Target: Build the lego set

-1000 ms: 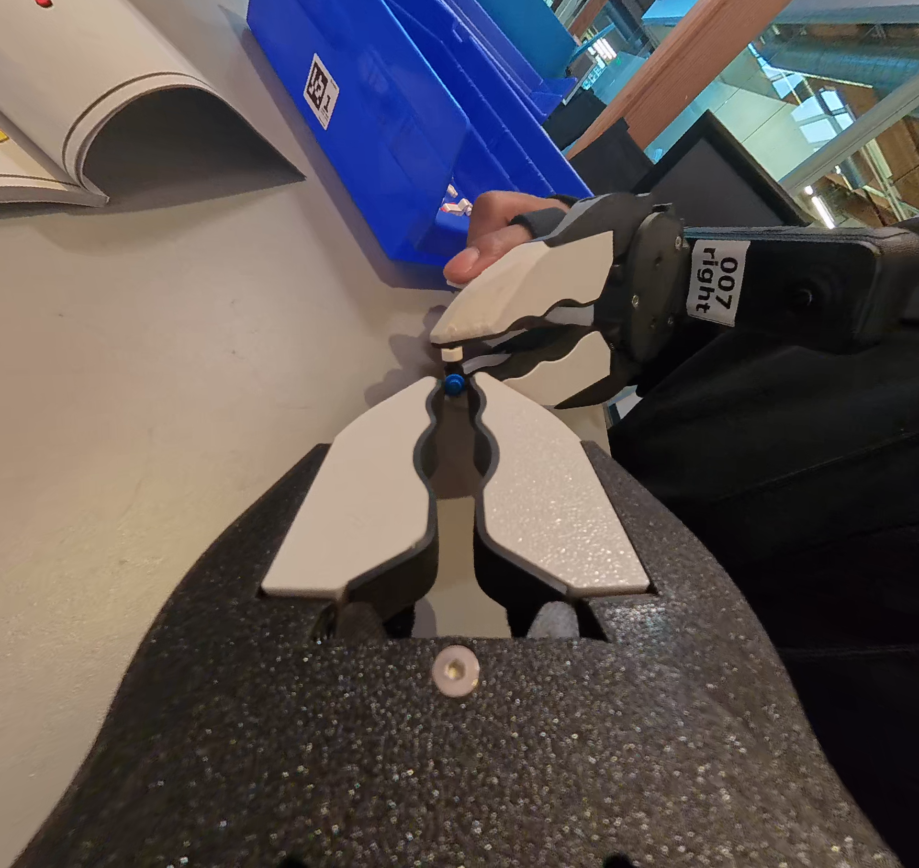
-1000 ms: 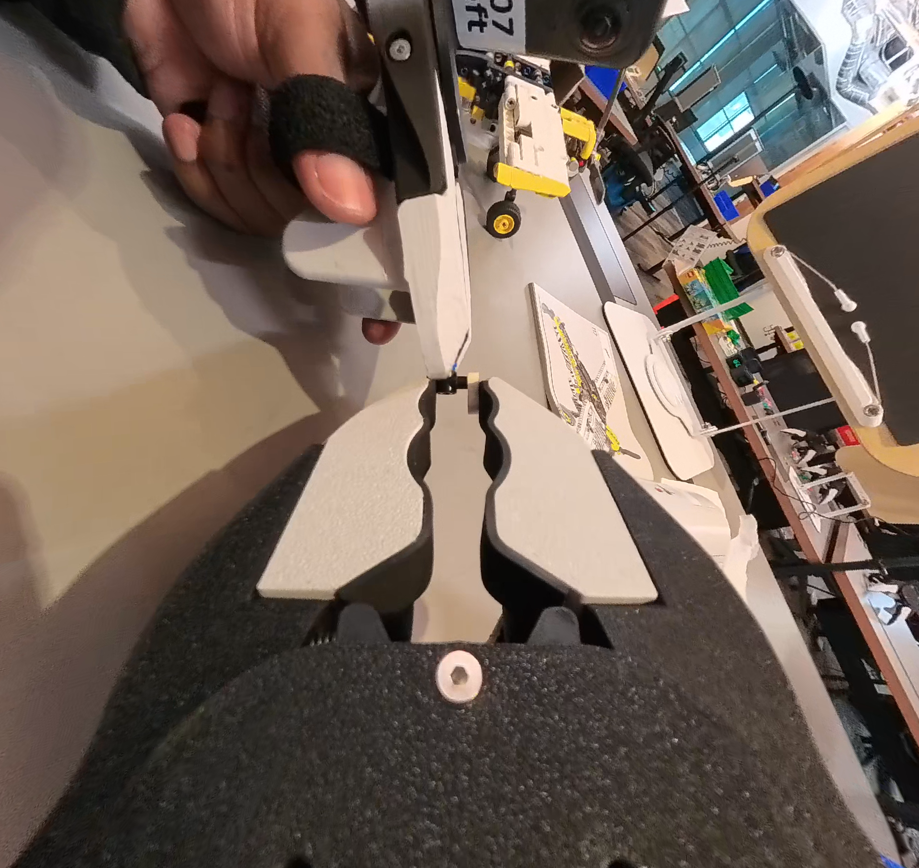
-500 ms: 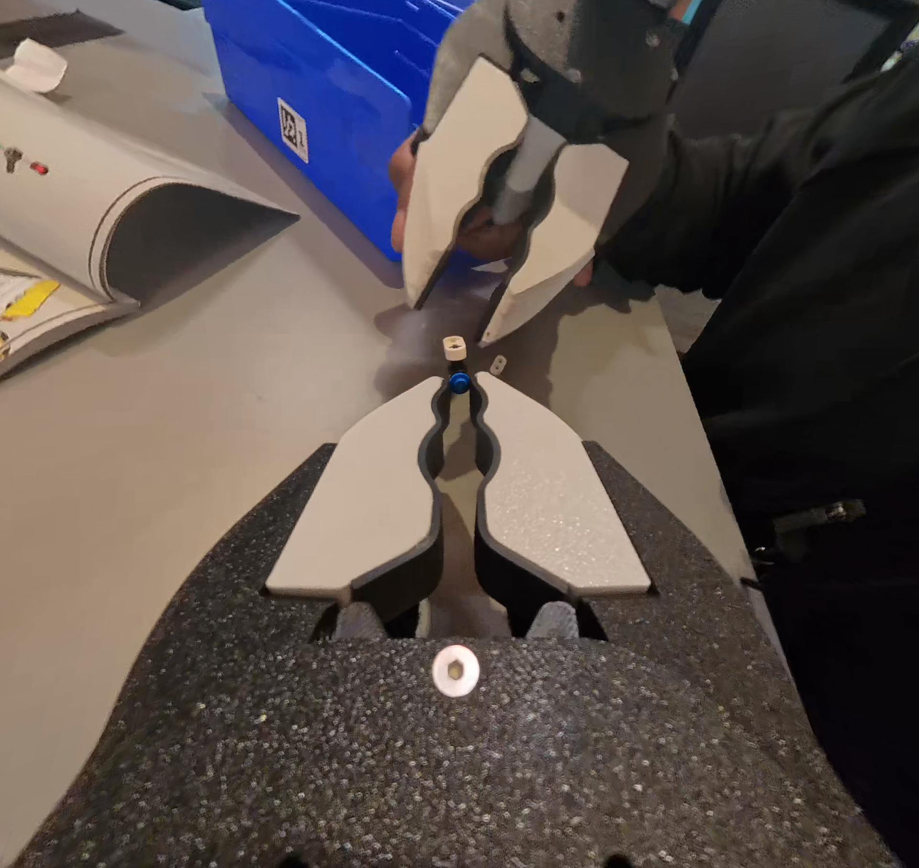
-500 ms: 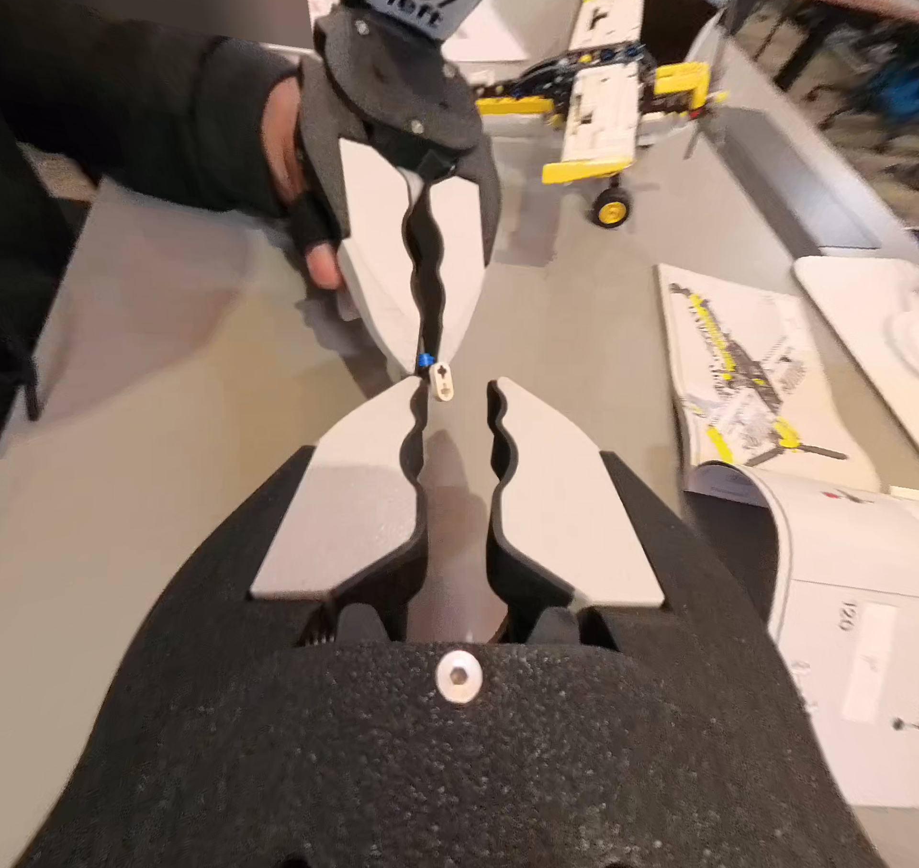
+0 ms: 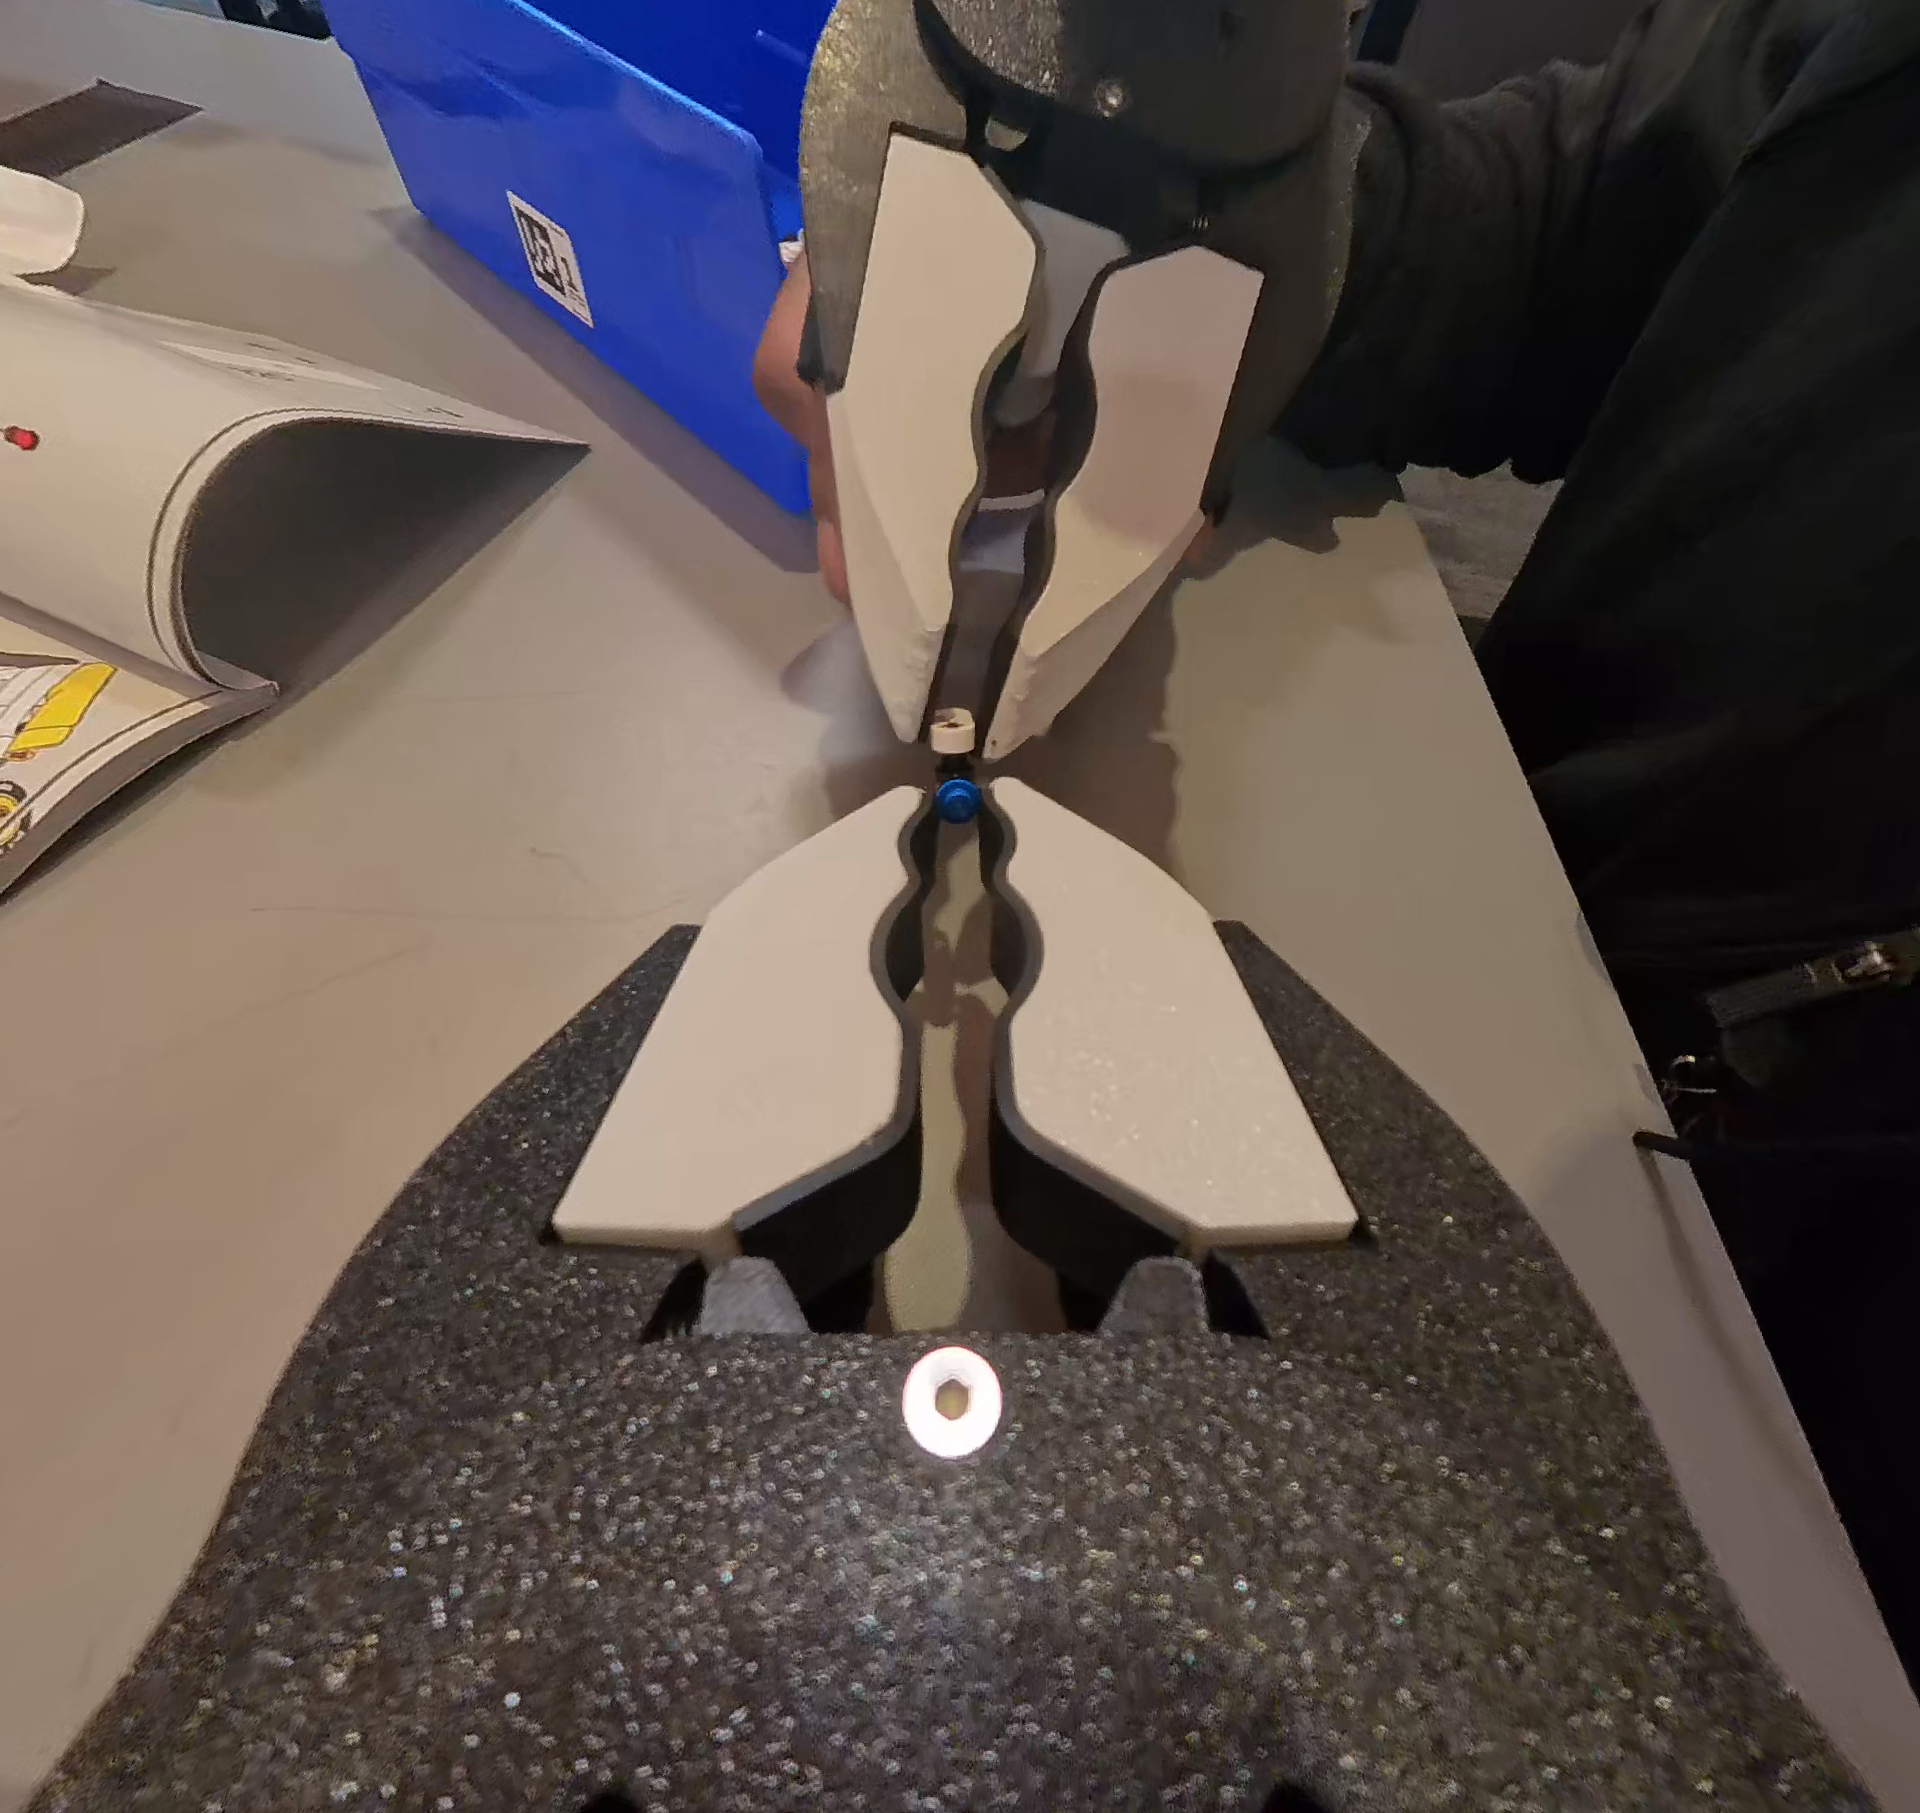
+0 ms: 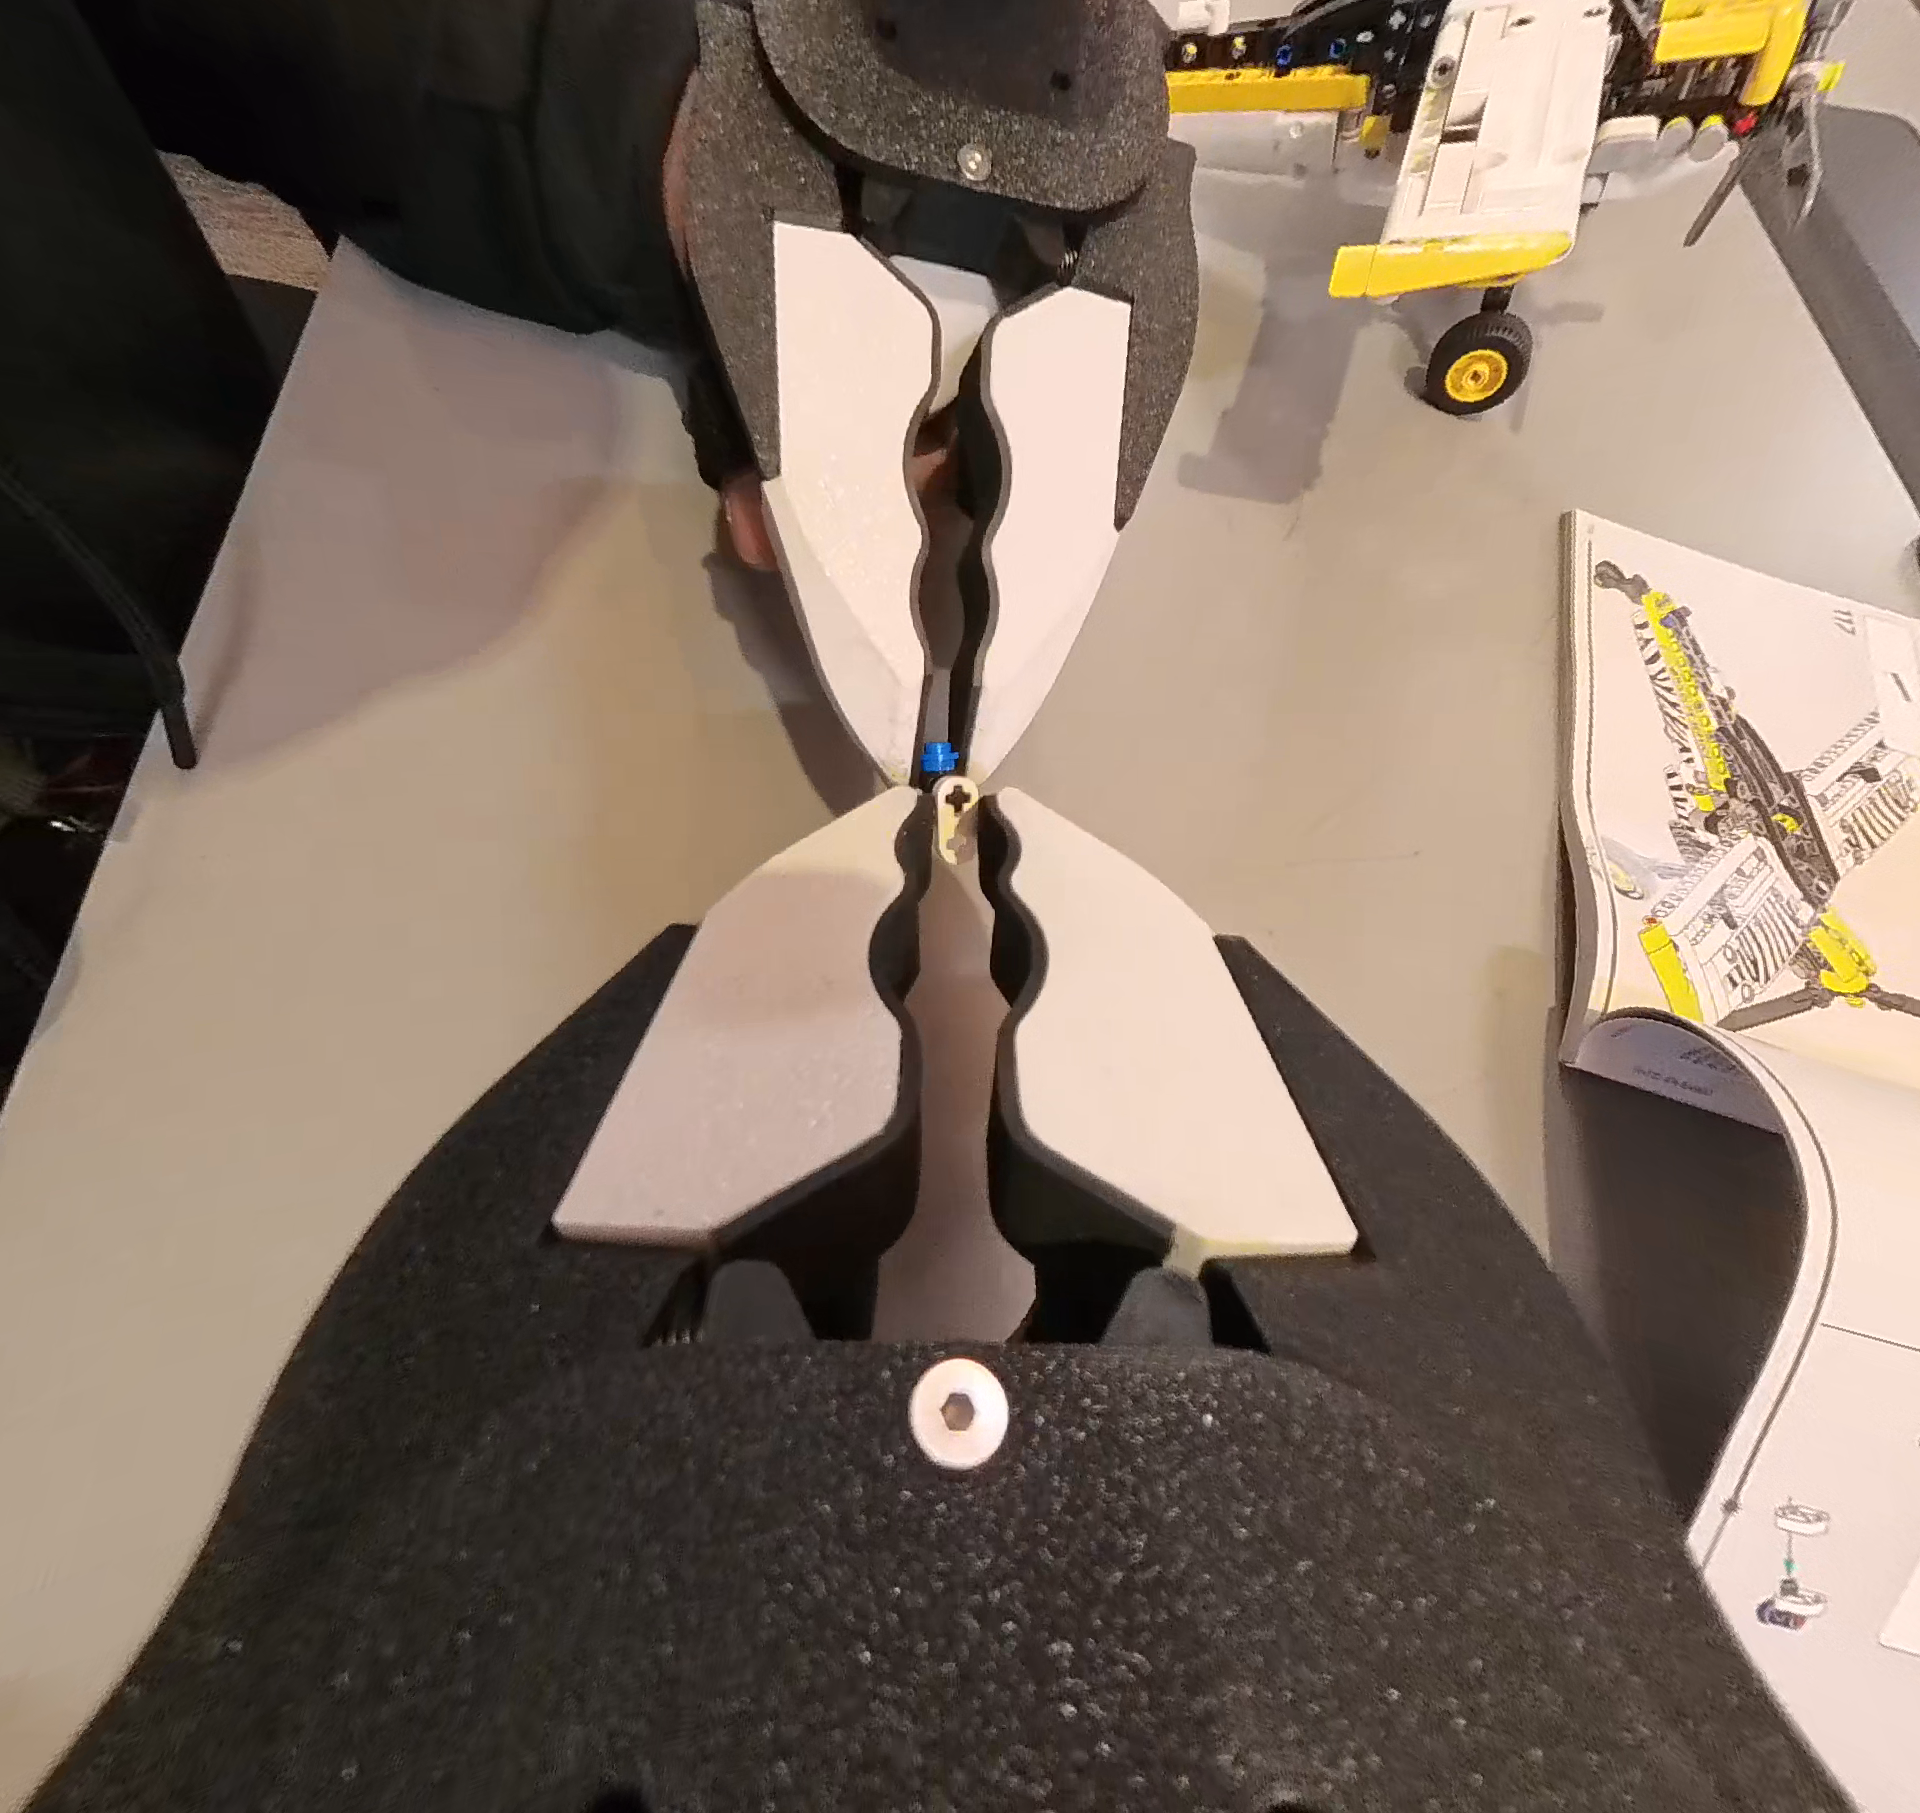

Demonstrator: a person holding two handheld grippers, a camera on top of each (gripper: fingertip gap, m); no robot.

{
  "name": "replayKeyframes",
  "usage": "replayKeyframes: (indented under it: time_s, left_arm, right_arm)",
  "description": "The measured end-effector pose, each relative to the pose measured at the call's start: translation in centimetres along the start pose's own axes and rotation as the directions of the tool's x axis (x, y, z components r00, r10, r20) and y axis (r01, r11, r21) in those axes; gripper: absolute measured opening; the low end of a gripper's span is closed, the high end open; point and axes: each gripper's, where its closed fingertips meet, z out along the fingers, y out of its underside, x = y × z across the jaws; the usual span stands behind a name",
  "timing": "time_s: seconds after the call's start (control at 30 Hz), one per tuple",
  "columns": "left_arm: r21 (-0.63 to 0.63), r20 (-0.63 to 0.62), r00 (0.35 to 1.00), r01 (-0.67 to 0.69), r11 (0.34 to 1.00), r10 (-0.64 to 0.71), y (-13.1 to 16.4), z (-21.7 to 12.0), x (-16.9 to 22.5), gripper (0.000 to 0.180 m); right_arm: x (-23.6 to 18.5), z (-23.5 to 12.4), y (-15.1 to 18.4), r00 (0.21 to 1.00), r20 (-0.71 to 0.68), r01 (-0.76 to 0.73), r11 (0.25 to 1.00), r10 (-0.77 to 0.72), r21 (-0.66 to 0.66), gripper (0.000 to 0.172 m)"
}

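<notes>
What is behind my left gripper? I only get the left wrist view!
Observer: A yellow and white toy plane built of bricks stands on the table.
Operator: How does the little white piece look from the other side?
Observer: Its face has a cross-shaped hole.
Operator: What's on the open booklet page?
Observer: A drawing of a plane with yellow parts.
</notes>
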Motion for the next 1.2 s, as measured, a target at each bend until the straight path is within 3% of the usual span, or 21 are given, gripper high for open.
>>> replayKeyframes:
  time_s: [0.53, 0.87, 1.2]
  left_arm:
    - [0.078, -0.002, 0.996, 0.093, 0.993, -0.094, -1.0, -0.1, -0.4, 0.008]
    - [0.083, -0.037, 0.997, 0.065, 0.994, -0.062, -1.1, -0.2, 0.3, 0.007]
    - [0.047, -0.022, 1.000, -0.004, 0.999, 0.005, -0.6, 0.1, 0.7, 0.006]
  right_arm:
    - [0.9, -0.4, -1.0, 0.989, 0.005, -0.146, 0.984, 0.147, 0.099, 0.008]
    - [0.4, -0.7, -1.1, 0.986, 0.063, -0.159, 0.981, 0.152, 0.114, 0.014]
    - [-0.5, -0.5, -0.9, 0.985, 0.109, -0.148, 0.984, 0.137, 0.096, 0.008]
